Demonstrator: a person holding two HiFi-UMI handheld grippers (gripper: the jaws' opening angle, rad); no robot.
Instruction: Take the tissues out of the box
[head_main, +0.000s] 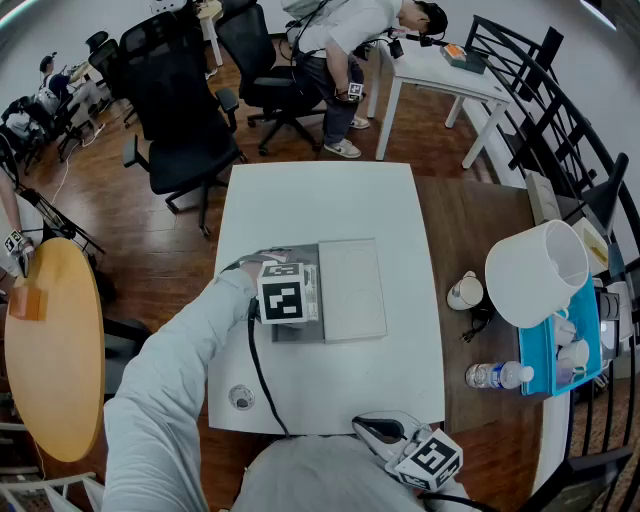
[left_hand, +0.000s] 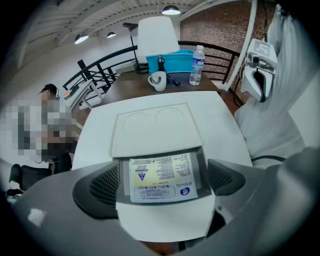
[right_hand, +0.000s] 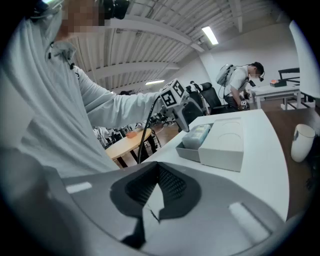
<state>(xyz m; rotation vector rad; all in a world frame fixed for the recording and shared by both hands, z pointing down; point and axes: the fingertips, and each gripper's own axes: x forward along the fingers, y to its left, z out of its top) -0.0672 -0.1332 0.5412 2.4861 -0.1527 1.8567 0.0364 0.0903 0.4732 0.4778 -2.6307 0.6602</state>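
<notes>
Left gripper view: left gripper (left_hand: 162, 181) released, astride the tissue pack (left_hand: 161, 172) in the box (left_hand: 157, 127). Right gripper (right_hand: 152, 194) clenched, empty

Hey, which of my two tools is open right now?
The left tool: its jaws stand wide apart on either side of the tissue pack. The right tool has its jaws together, with nothing between them.

Light grey sleeve (head_main: 170, 390); black cable (head_main: 258, 370); grey left hand-held gripper (left_hand: 162, 181), right hand-held gripper (right_hand: 155, 194); black-and-white marker cubes (head_main: 282, 294).
</notes>
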